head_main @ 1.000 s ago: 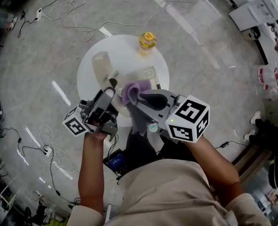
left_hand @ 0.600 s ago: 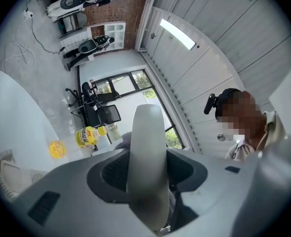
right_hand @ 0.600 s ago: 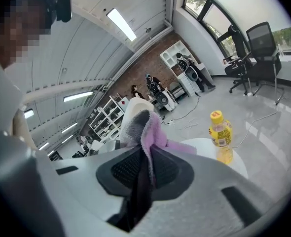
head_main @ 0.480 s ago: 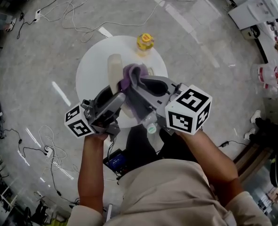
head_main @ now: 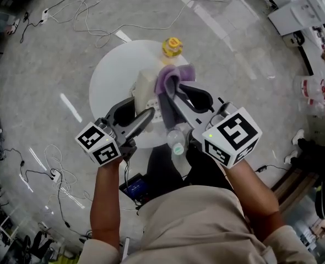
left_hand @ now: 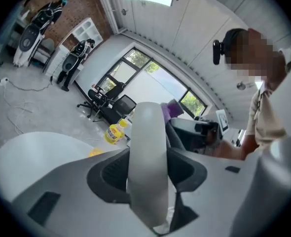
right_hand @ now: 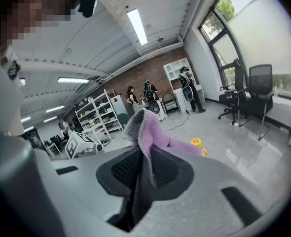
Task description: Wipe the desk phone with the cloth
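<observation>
So, fuzzy purple cloth (right_hand: pixel 148 127), smooth cream handset (left_hand: pixel 146 152).

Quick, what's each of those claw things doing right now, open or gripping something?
Left gripper: closed on the phone handset.
Right gripper: closed on the purple cloth.

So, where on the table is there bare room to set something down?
The left part of the white table is bare, from its rim to the desk phone and up to the yellow bottle. Middle and right are crowded: handset in the left claw, purple cloth in the right claw.
</observation>
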`<state>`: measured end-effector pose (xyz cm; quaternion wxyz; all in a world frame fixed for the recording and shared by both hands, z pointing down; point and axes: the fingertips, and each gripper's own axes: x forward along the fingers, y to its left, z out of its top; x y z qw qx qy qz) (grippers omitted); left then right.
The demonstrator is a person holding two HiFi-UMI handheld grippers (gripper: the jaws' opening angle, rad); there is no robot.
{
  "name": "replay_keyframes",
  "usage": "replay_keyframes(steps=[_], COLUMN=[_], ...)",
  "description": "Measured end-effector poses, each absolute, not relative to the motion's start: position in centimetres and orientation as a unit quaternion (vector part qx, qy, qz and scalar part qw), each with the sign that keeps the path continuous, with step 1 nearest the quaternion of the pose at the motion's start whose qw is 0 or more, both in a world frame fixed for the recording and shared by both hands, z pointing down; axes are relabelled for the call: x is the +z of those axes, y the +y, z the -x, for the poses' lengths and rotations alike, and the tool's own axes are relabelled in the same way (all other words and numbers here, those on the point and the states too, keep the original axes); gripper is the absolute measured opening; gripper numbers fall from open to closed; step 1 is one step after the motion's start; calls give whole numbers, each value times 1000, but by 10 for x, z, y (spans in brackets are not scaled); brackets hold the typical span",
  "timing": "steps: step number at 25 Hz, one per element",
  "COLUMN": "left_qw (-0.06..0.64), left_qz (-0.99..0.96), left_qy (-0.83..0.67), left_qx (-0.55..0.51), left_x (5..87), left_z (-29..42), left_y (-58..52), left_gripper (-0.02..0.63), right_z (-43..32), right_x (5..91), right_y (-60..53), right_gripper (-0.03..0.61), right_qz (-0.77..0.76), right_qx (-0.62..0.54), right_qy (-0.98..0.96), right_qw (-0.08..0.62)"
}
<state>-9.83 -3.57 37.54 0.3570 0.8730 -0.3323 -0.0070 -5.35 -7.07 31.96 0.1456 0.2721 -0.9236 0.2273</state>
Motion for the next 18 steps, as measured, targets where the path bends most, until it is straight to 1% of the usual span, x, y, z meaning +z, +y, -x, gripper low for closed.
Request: replay_keyframes(steps=[3,6,12,15,18], left_qw=[321,291,231,194,173], left_qz=[-879,-883,-883,-885,-886], left_qy=[-350,-359,-376,-370,-363], left_qx=[47,80,162,206,229], left_x=[387,392,406,416,421], left_z=[103,109,123,123,119], left_y=[-34,-33,-27,-20,-16], left_gripper=[207,207,207,207,207], right_z=[67,80,74,79,94], right_x=[311,310,301,306,317], right_y=[-58,-48,-58,-53,-38], right_gripper=[44,44,44,44,46], right_qz=[-258,-243,-262,-240,-199], right_qx=[171,145,129,126,134], right_qy=[-935,-939,-937,-940,-944], right_qw=[174,195,190,205,225])
